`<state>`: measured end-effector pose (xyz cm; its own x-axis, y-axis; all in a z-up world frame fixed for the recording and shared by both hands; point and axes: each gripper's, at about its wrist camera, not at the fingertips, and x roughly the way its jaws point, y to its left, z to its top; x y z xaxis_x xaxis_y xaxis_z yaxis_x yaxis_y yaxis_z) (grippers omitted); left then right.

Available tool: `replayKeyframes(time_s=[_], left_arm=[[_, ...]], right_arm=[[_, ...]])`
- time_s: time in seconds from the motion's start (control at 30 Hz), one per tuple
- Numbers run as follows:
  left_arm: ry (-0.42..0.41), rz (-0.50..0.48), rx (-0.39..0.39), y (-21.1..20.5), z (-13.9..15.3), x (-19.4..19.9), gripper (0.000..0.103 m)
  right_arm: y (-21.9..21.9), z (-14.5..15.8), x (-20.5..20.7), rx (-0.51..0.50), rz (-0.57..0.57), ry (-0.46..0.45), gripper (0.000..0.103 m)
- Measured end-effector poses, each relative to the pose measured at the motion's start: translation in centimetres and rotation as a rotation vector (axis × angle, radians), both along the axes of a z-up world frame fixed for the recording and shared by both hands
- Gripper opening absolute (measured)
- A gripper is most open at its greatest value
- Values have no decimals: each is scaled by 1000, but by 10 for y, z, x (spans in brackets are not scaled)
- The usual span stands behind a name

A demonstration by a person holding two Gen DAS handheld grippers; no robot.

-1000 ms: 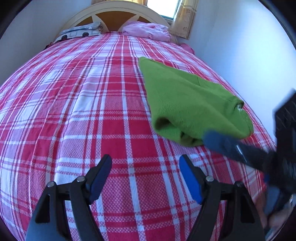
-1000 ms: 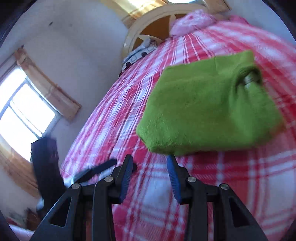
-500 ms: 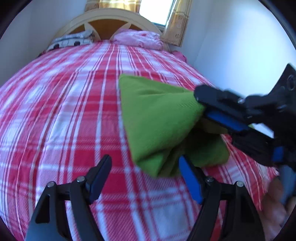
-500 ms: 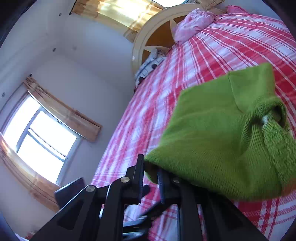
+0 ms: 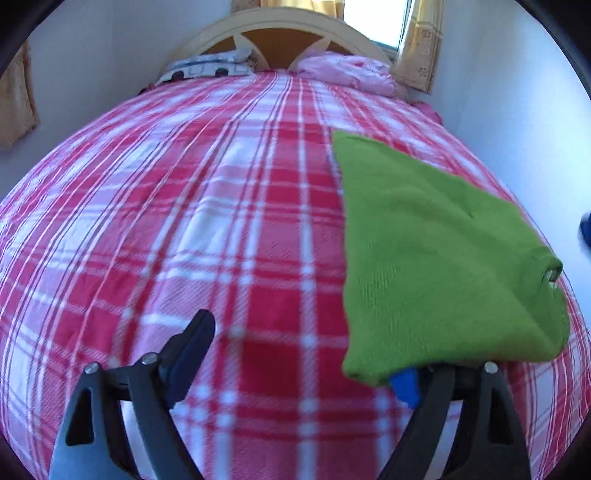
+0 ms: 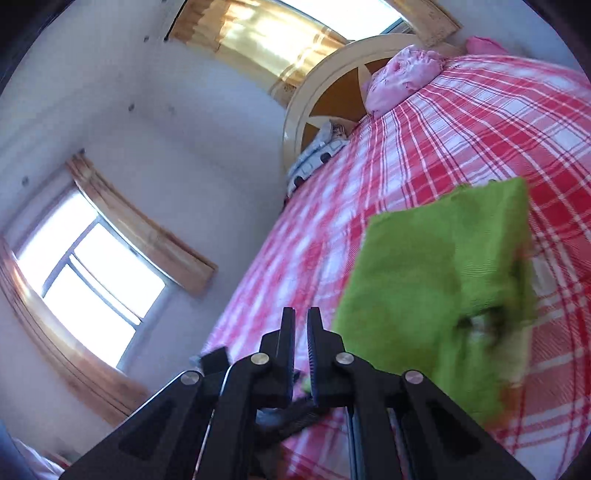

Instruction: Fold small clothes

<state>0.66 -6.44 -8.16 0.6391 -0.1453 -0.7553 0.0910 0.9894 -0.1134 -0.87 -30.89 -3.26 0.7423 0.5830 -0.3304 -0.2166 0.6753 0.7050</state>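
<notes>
A green knit garment (image 5: 436, 258) lies folded on the right side of the red plaid bed (image 5: 221, 221). Its near corner hangs over the right finger (image 5: 404, 387) of my left gripper (image 5: 301, 365). That gripper's jaws are opening, and no pad presses on the cloth. In the right wrist view the green garment (image 6: 443, 288) is raised off the bed, to the right of my right gripper (image 6: 301, 332). Those fingers are closed tight together, and a sliver of green shows between them lower down, so they pinch the garment's edge.
At the head of the bed stand a cream headboard (image 5: 280, 26), a pink bundle (image 5: 347, 72) and a black-and-white patterned cloth (image 5: 203, 68). A white wall (image 5: 517, 110) runs close along the bed's right side. A curtained window (image 6: 88, 277) is on the left wall.
The right gripper closed on the garment's near edge and rose with it. In the left wrist view the garment slid right, the right gripper almost left the view, and the left jaws widened.
</notes>
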Motion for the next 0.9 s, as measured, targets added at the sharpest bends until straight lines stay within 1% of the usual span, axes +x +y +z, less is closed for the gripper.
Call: replayKeyframes(time_s=[0.03,0.07,0.1,0.13,0.17,0.23,0.27,0.33,0.37,0.43,0.47,0.53,0.6,0.67,0.7,0.83,0.87,0.9], left_arm=[[6,-9,3,6,1,-3,88],[5,-20,14,6,2,-6,88],[-1,-37,35,7,4,-11,88],[-15,-53,74,8,7,-19,88],[-24,-61,93,6,9,-23,88],[-46,-92,118,6,15,-31,88],[-64,-98,126,7,20,-34,88],[-102,-91,151,9,28,-39,88],[-115,-88,160,10,33,-40,88],[-128,-90,153,12,39,-40,88],[-138,-90,149,12,43,-41,88],[-155,-85,161,12,48,-44,88],[-167,-81,174,12,51,-46,89],[-169,-67,177,14,54,-47,95],[-170,-59,170,16,55,-48,100],[-170,-60,148,20,59,-51,101],[-165,-59,153,20,59,-51,101],[-159,-61,159,19,59,-50,101]], right_arm=[[2,-4,1,-29,-1,13,6],[7,-12,0,-91,0,48,6],[9,-20,-1,-127,4,80,6],[10,-30,-1,-161,6,114,6],[12,-44,-3,-214,-3,164,6],[9,-61,-5,-300,-42,237,6],[3,-71,-8,-340,-83,274,3],[-8,-73,-19,-305,-108,266,3],[-11,-68,-27,-312,-136,263,3],[-9,-53,-37,-365,-176,229,7],[-6,-44,-44,-394,-195,200,6],[1,-27,-59,-414,-204,154,7],[8,-16,-68,-435,-215,132,7],[12,-7,-76,-456,-232,126,7],[12,-6,-80,-458,-239,127,7],[18,-6,-81,-407,-242,148,8],[20,-8,-77,-386,-240,152,12],[21,-9,-78,-360,-237,153,18]])
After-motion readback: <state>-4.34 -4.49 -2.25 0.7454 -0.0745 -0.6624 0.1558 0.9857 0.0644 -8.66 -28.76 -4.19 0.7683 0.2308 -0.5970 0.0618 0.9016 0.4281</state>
